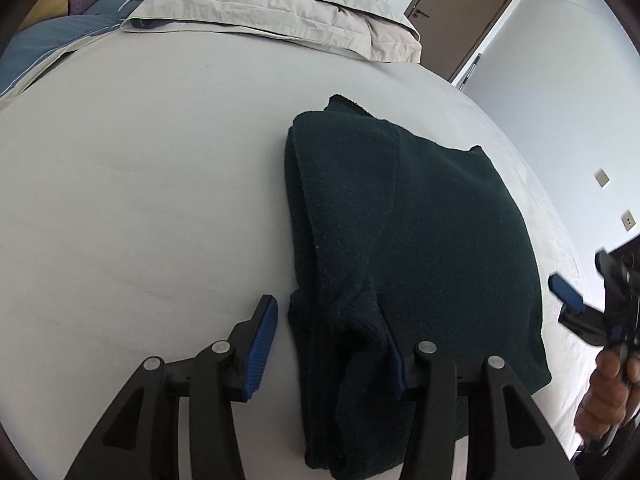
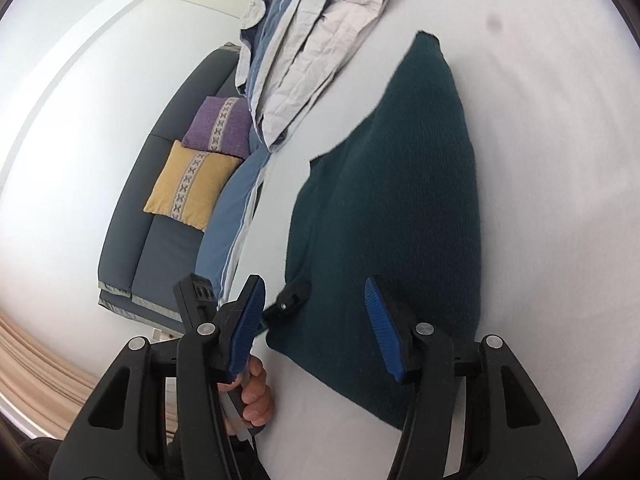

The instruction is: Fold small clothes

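White bedsheet (image 1: 140, 200) fills both views, with piled bedding (image 1: 280, 4) at its far end. On it lies the dark green garment (image 1: 400, 220), already folded into a thick slab, its long axis running away from the left tongs (image 1: 328, 344). These stand released, straddling the near left edge; one finger rests on the cloth. The right tongs (image 2: 316, 328) hang released above the garment's right side. The left seems nearer for the next fold.

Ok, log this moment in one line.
garment: dark green sweater folded on bed | left gripper: open, at near edge | right gripper: open, above
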The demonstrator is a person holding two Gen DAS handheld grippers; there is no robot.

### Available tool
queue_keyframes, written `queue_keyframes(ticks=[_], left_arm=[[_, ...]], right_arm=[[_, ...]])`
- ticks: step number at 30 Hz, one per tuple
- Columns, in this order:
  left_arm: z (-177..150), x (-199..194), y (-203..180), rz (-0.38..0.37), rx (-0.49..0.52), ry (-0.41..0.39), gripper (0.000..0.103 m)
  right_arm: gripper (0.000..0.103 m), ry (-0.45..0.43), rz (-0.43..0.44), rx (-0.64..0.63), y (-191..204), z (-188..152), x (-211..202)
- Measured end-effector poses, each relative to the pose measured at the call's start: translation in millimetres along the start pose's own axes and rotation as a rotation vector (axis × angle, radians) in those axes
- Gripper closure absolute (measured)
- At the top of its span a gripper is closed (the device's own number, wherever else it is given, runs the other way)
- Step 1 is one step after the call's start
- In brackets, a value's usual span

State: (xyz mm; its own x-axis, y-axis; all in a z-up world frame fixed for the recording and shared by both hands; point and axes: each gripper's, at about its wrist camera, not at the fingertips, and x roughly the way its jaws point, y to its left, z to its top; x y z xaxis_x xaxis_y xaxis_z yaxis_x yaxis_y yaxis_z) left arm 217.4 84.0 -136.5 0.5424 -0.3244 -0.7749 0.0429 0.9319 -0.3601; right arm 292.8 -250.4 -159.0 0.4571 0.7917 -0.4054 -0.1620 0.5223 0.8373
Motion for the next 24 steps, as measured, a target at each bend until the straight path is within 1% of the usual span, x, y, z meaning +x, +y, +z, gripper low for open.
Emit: queue_keyframes(ticks=[2, 4, 5, 7, 9, 11, 13, 15, 16, 18, 19, 21, 22, 24], left_arm=[[3, 2, 0, -0.003, 0.003, 0.011, 0.047], [5, 2, 1, -0.004, 0.006, 0.022, 0.046], [6, 3, 0, 0.001, 0.017, 0.025, 0.046], [7, 4, -2, 0.007, 0.034, 0.031, 0.044], [9, 7, -2, 0.007, 0.041, 0.039, 0.042], [13, 10, -4, 0.018, 0.056, 0.046, 0.039], [14, 11, -7, 0.035, 0.075, 0.049, 0.037], [14, 12, -8, 0.037, 0.076, 0.050, 0.037], [14, 12, -9, 0.036, 0.078, 0.050, 0.036], [14, 13, -8, 0.034, 0.081, 0.048, 0.036], [15, 12, -7, 0.035, 0.083, 0.048, 0.036], [12, 11, -9, 0.044, 0.089, 0.049, 0.036], [12, 11, -10, 0.047, 0.091, 0.050, 0.036], [12, 11, -12, 0.055, 0.096, 0.052, 0.035]], right_arm=[[0.051, -0.013, 0.002, 0.010, 2, 22, 6], [0.051, -0.008, 0.025, 0.035, 0, 43, 19], [0.051, -0.006, 0.021, 0.048, -2, 54, 28], [0.051, 0.015, -0.013, 0.073, -11, 75, 46], [0.053, 0.037, -0.081, 0.114, -29, 90, 63], [0.054, 0.009, -0.127, 0.151, -42, 100, 67], [0.053, -0.005, -0.172, 0.161, -44, 109, 68], [0.053, -0.010, -0.176, 0.134, -35, 113, 70], [0.051, -0.015, -0.159, 0.108, -28, 113, 72], [0.051, 0.000, -0.109, 0.088, -19, 115, 83], [0.048, 0.014, -0.123, 0.076, -16, 116, 91], [0.047, 0.047, -0.214, 0.058, -19, 119, 105], [0.047, 0.070, -0.240, 0.064, -28, 122, 113], [0.050, 0.068, -0.206, 0.118, -43, 124, 112]])
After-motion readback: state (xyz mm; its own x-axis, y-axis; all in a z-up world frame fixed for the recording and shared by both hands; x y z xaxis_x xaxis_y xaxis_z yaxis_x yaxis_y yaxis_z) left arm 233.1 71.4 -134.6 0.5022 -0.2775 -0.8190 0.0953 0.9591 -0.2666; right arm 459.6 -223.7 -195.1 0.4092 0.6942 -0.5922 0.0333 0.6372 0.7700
